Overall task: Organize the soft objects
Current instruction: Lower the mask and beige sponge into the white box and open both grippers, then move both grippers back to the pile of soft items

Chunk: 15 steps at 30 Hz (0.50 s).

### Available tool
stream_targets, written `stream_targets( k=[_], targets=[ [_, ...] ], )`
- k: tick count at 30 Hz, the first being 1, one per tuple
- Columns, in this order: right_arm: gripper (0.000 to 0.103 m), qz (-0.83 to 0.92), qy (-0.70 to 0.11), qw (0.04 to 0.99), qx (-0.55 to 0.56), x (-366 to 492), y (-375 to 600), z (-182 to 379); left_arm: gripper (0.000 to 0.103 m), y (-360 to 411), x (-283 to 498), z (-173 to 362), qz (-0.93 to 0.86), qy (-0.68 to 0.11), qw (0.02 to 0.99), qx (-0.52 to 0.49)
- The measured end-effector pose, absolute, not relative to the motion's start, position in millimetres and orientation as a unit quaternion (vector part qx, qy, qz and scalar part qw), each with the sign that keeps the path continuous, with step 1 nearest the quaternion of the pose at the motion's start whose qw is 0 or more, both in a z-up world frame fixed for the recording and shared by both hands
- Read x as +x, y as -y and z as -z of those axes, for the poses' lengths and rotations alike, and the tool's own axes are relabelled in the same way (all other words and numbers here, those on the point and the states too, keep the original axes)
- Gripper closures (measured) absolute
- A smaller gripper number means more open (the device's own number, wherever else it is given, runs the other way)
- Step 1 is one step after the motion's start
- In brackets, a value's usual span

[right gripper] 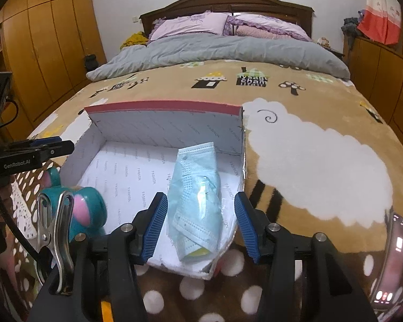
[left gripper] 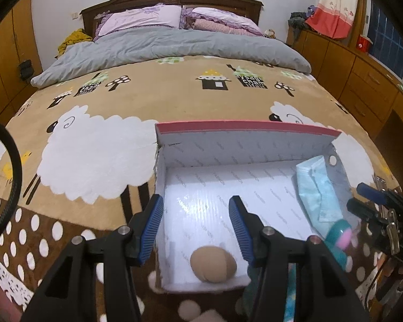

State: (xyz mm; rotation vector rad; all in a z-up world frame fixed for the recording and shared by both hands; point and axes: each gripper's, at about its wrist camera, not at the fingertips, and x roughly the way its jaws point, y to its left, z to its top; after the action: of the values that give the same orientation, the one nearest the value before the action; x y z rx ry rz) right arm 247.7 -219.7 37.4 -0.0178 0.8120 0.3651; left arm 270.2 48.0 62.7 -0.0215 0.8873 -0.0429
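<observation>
A white cardboard box [left gripper: 228, 145] with a pink rim sits on the bed; it also shows in the right wrist view [right gripper: 137, 131]. A beige rolled sock ball [left gripper: 212, 264] lies at the box's near edge, below my open, empty left gripper [left gripper: 196, 228]. A light-blue face mask in a clear bag [right gripper: 194, 196] lies along the box's right side, between the fingers of my open right gripper [right gripper: 198, 226]; it also shows in the left wrist view [left gripper: 318, 187]. A teal and pink soft item [right gripper: 84, 208] sits at the box's near left corner.
The bed has a tan fleece blanket with sheep [right gripper: 322, 166], a grey duvet [left gripper: 174, 48] and pink pillows at the back. Wooden cabinets [left gripper: 368, 80] line the right. A phone [right gripper: 392, 263] lies at the right. A metal clip [right gripper: 55, 230] hangs by my right gripper.
</observation>
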Motion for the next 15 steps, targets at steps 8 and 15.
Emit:
stream_targets(
  k=[8, 15],
  targets=[
    [0.050, -0.184, -0.392, 0.901, 0.009, 222.2, 225.4, -50.4, 0.049, -50.1, 239.1, -75.9, 0.028, -0.428, 0.903, -0.012],
    [0.050, -0.198, -0.399, 0.895, 0.020, 192.5, 222.4, -54.3, 0.049, -43.7, 204.3, -81.9, 0.039, -0.422, 0.906, 0.000]
  ],
)
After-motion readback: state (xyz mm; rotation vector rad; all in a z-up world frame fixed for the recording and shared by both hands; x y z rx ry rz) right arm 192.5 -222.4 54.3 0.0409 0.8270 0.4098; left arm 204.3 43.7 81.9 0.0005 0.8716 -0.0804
